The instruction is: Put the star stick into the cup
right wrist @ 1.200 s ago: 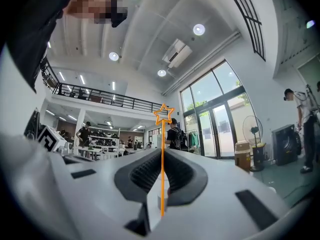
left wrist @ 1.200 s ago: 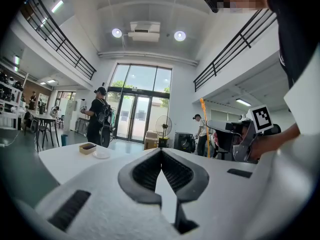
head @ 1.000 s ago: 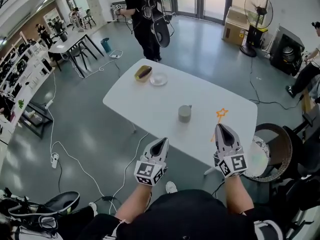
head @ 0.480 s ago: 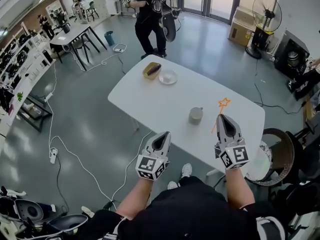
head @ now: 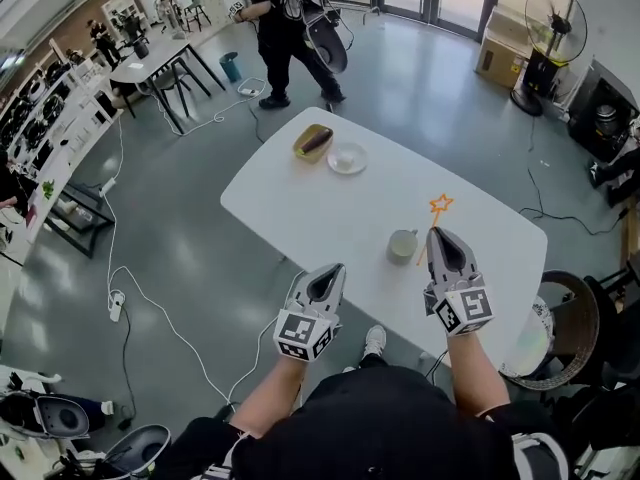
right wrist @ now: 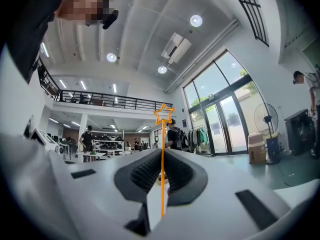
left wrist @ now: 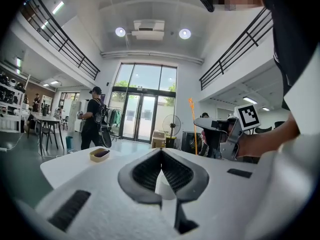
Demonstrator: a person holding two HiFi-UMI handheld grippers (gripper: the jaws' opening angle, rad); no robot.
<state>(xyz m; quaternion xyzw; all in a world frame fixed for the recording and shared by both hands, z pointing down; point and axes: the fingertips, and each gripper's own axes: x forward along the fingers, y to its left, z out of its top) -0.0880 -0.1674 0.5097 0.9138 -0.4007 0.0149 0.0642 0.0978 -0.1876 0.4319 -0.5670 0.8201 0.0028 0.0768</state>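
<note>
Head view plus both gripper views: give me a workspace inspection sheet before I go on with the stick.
Surface: white table, mostly bare.
Job's things: orange star stick runs up between the right gripper's jaws, star end beyond the tips; grey cup stands on the table just left of that gripper, stick not in it.
Clutter: yellow dish with something dark in it and a white saucer, side by side at the table's far end.
Grippers: left gripper shut, empty, by the near edge; right gripper shut on the star stick.
Cables: white cable and power strip on the floor left of the table.
Surroundings: person in black beyond the table; standing fan and cardboard box far right.
</note>
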